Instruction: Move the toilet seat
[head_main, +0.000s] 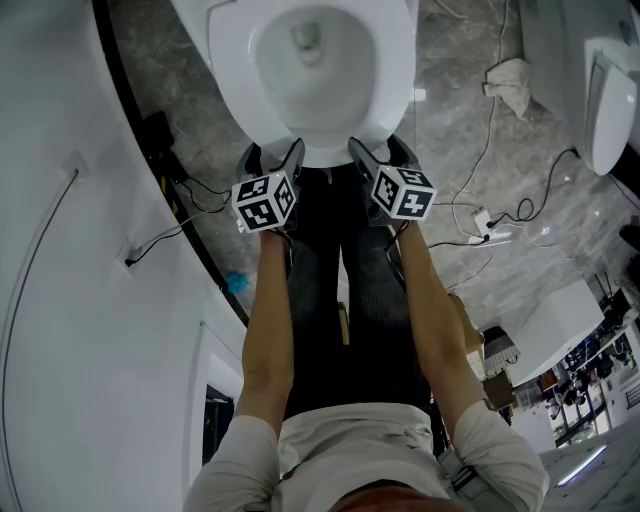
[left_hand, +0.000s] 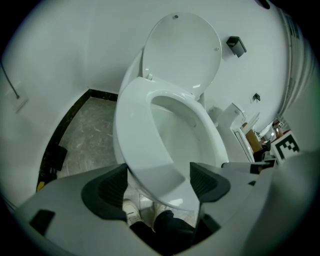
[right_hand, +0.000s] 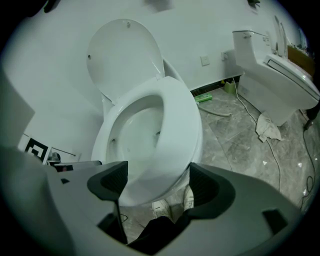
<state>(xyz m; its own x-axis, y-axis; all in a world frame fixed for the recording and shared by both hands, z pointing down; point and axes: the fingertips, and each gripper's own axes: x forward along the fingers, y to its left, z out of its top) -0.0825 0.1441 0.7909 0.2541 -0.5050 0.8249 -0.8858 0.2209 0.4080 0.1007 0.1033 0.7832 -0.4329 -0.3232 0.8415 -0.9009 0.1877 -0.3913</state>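
Grey marble floor (right_hand: 235, 135), white walls (right_hand: 200, 30)

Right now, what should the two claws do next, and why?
Probably close both claws first. The left claw and the right claw are open, each with the front rim of the toilet seat between its pads, not pinched. The lid is up, so gripping likely comes before lifting.
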